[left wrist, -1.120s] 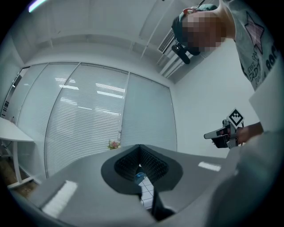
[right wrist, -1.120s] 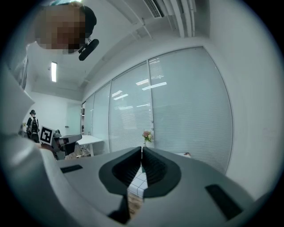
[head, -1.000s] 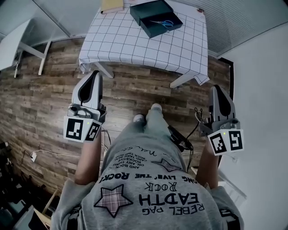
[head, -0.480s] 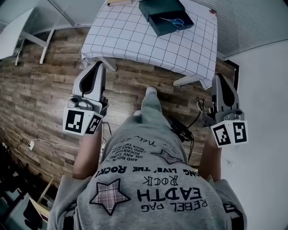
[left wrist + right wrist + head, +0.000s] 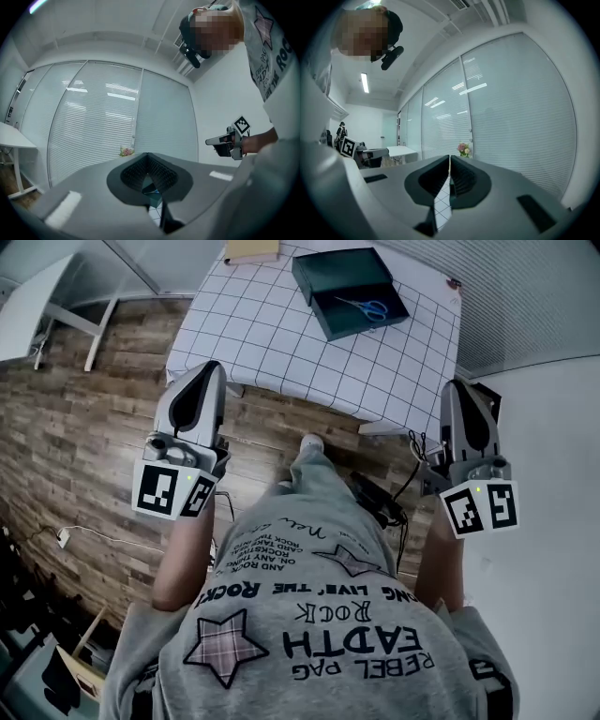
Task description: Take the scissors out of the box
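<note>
Open wooden floor (image 5: 94,409) is seen at the left, while a white wall (image 5: 548,474) is set close beside the right gripper (image 5: 457,388). The near edge of the checked table (image 5: 281,343) is found just ahead of the left gripper (image 5: 208,369). The jaws of both grippers are pressed together on nothing. The scissors (image 5: 366,307) are laid in the open box (image 5: 339,317), well ahead, toward the table's far side.
</note>
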The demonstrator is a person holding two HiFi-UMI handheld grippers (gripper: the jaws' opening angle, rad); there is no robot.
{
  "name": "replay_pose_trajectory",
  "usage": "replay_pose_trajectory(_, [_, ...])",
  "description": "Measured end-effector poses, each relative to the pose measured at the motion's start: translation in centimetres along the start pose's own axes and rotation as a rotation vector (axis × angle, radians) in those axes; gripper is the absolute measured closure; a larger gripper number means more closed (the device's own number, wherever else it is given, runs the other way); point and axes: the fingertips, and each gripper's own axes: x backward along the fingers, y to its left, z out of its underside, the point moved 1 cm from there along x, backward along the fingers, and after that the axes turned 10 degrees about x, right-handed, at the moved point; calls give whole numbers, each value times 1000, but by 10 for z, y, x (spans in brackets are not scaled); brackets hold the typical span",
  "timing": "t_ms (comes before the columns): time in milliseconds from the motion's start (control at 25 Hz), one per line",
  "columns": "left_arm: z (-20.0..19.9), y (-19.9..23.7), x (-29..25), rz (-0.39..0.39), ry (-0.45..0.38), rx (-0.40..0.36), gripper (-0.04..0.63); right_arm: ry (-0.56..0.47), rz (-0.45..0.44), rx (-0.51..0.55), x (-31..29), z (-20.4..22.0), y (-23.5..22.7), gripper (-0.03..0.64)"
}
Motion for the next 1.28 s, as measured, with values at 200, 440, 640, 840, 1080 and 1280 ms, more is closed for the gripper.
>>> replay_pose_trajectory(200, [0,7,-35,-24,-1,-6,598,-12,-29,-7,-32,2,-26,600])
replay_pose_trajectory(440, [3,15,-71,-55,7,-17,598,-27,-65,-3,-71,2,-58,600])
replay_pose_trajectory(640, [9,22,-90,-89,15,-15,598,-29,-90,1,-97,4,-77,600])
replay_pose_trajectory(840, [15,34,-106,-99,40,3,598,-20,-96,-16,-117,8,-83,600])
replay_pose_trajectory(1080, [8,51,-149,-35,37,2,598,-20,-40,-18,-140,4,-91,600])
replay_pose_trajectory(1280, [6,70,-186,44,58,2,598,-12,41,-23,-160,-1,-105,600])
